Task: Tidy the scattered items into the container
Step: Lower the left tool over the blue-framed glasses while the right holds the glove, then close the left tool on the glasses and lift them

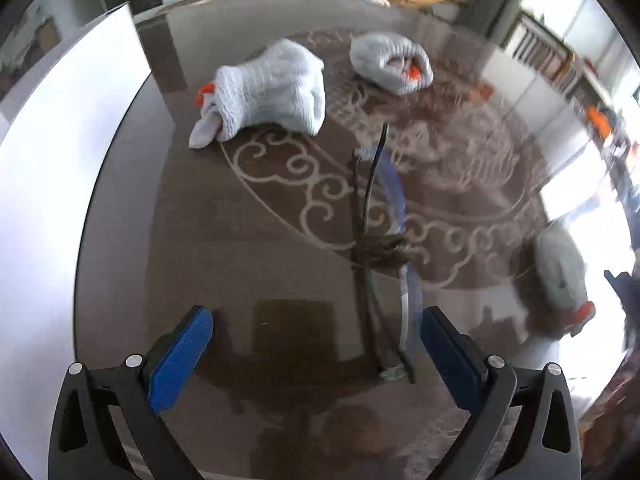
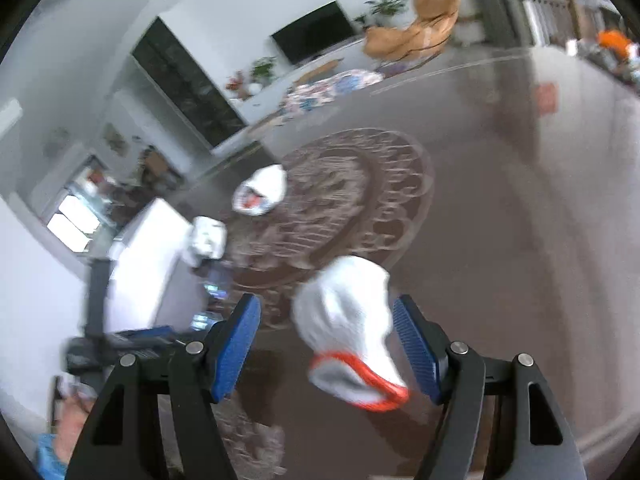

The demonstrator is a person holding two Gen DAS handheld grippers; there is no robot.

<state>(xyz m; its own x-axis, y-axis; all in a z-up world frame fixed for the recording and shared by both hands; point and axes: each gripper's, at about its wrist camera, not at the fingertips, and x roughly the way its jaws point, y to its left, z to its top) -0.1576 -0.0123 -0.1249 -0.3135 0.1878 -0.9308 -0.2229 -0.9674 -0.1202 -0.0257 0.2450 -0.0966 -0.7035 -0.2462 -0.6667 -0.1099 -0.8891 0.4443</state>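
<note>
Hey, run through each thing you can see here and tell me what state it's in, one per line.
left gripper: open, empty, above the table.
right gripper: open, glove between its fingers, not clamped.
near glove: bunched, orange cuff toward the camera.
big glove bundle: rolled up, lying on the table.
far glove bundle: balled up, orange showing at its opening.
white container: standing at the table's left edge; inside hidden.

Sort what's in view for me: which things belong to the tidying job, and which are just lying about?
Job:
- three white knitted gloves with orange cuffs
- white flat-sided container
- left tool and right tool, both open

Lying about:
- bundle of dark cables tied with a band
- brown patterned round rug
- black television
</note>
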